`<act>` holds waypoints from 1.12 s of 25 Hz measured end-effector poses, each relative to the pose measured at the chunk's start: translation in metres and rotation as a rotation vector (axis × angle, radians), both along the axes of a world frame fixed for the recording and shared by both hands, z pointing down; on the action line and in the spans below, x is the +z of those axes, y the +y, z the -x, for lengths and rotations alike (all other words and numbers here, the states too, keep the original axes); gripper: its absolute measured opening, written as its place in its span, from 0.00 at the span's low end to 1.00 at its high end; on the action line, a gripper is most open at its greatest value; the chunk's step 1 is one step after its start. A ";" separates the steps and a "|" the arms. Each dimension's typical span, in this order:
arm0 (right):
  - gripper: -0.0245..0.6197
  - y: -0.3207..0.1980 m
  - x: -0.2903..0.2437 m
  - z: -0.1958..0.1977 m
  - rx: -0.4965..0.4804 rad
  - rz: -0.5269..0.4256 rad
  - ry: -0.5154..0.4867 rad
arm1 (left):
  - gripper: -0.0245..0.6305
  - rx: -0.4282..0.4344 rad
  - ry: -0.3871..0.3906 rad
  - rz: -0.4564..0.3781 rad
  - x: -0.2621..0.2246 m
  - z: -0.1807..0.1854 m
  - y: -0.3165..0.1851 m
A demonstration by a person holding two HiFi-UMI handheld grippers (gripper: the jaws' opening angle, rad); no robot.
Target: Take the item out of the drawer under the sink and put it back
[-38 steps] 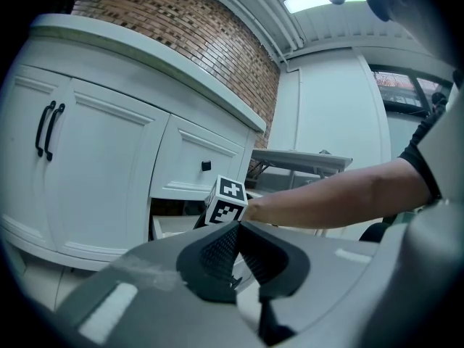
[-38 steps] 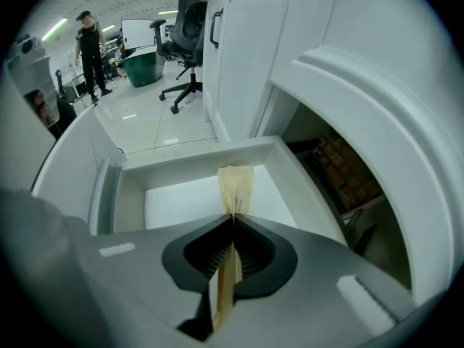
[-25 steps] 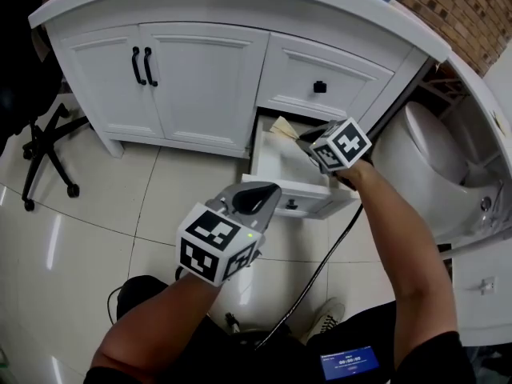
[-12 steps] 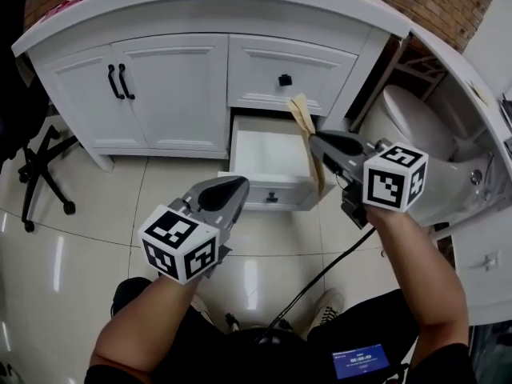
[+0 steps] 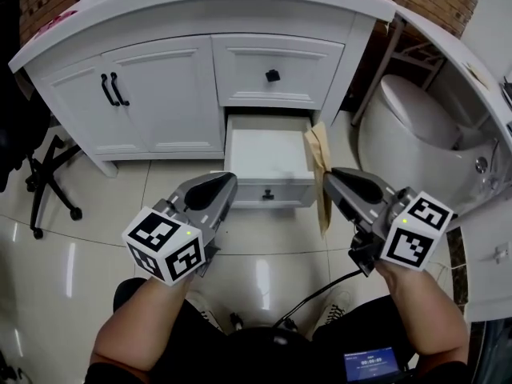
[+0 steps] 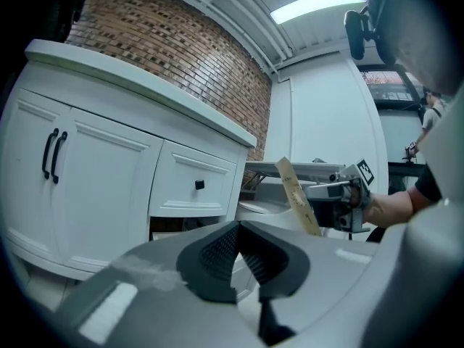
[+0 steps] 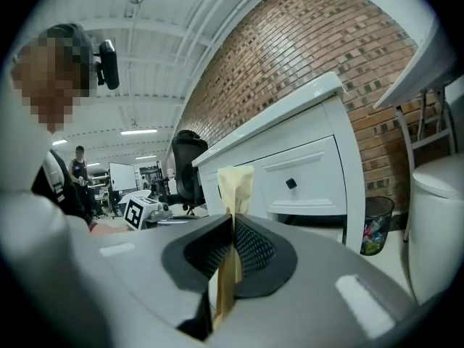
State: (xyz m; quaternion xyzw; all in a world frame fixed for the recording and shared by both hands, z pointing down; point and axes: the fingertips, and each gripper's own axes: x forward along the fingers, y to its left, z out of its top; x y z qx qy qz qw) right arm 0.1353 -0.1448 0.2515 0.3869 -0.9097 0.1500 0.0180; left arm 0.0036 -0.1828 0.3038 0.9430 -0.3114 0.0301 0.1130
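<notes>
A: While I've got the right gripper clamped on the tan flat item, where does it sit versus the drawer?
B: Out of it. The strip sticks up from my jaws, long axis pointing away from me, far end beside the right wall of the open drawer. Left gripper is closed on nothing, near the drawer front.
A: Which way to put it back?
B: Forward and left, I'd judge. Right arm's nearer, and the drawer looks bare.
</notes>
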 end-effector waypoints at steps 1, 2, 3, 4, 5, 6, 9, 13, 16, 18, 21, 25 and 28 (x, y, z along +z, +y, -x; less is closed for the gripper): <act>0.06 0.002 0.004 -0.003 0.005 0.007 0.000 | 0.05 0.003 -0.002 -0.003 0.000 -0.001 0.001; 0.06 0.004 0.009 -0.005 0.010 0.014 0.006 | 0.05 0.006 -0.006 -0.006 -0.001 -0.002 0.002; 0.06 0.006 0.014 -0.006 0.013 0.020 0.014 | 0.05 0.008 -0.010 -0.009 -0.001 -0.003 0.003; 0.06 0.007 0.019 -0.007 0.016 0.026 0.023 | 0.05 0.009 -0.013 -0.012 -0.001 -0.003 0.003; 0.06 0.008 0.025 -0.009 0.018 0.033 0.029 | 0.05 0.010 -0.016 -0.014 -0.001 -0.003 0.003; 0.06 0.009 0.029 -0.010 0.021 0.041 0.033 | 0.05 0.010 -0.018 -0.015 -0.001 -0.004 0.003; 0.06 0.009 0.037 -0.014 0.031 0.061 0.029 | 0.05 0.010 -0.023 -0.017 0.000 -0.005 0.003; 0.06 0.008 0.036 -0.016 0.037 0.060 0.026 | 0.05 0.010 -0.039 -0.021 0.002 -0.006 0.003; 0.06 0.007 0.035 -0.016 0.041 0.057 0.025 | 0.05 0.004 -0.052 -0.025 0.003 -0.004 0.003; 0.06 0.006 0.035 -0.017 0.044 0.058 0.023 | 0.05 0.004 -0.053 -0.030 0.002 -0.004 0.003; 0.06 0.005 0.036 -0.018 0.047 0.061 0.025 | 0.05 0.004 -0.038 -0.026 0.001 -0.003 0.002; 0.06 0.006 0.036 -0.015 0.044 0.060 0.030 | 0.05 0.007 -0.021 -0.017 0.002 -0.003 0.002; 0.06 0.006 0.037 -0.014 0.040 0.059 0.033 | 0.05 0.002 -0.024 -0.022 0.001 -0.002 0.003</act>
